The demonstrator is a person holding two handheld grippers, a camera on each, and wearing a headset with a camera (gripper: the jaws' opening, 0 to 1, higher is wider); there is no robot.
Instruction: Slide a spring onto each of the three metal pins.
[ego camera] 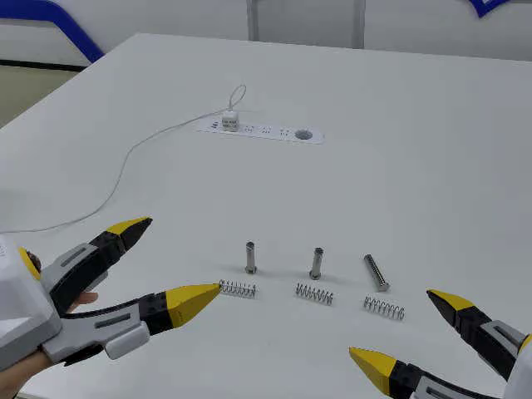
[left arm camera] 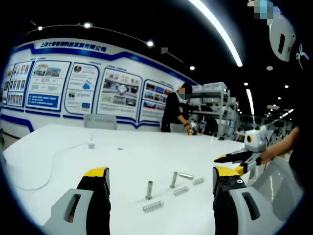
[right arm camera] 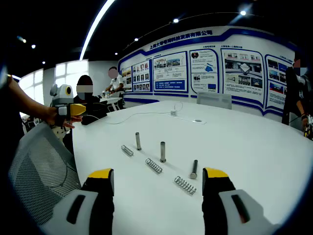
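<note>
Three metal pins stand in a row on the white table (ego camera: 399, 166): the left pin (ego camera: 250, 257) and the middle pin (ego camera: 317, 263) are upright, while the right pin (ego camera: 376, 273) looks to be lying on its side. A spring lies just in front of each: left spring (ego camera: 238, 289), middle spring (ego camera: 314, 293), right spring (ego camera: 384, 308). My left gripper (ego camera: 174, 259) is open, its lower tip almost at the left spring. My right gripper (ego camera: 399, 327) is open too, just right of the right spring. The same pins (left arm camera: 149, 190) (right arm camera: 162, 152) and springs (left arm camera: 153, 206) (right arm camera: 185, 185) lie ahead of both open grippers (left arm camera: 159, 172) (right arm camera: 156, 172).
A flush power strip (ego camera: 274, 132) with a white plug (ego camera: 230, 122) and a thin cable (ego camera: 125, 166) sits farther back on the table. A grey mesh chair (right arm camera: 39, 166) stands at the table's near side. People stand at benches (left arm camera: 178, 107) in the background.
</note>
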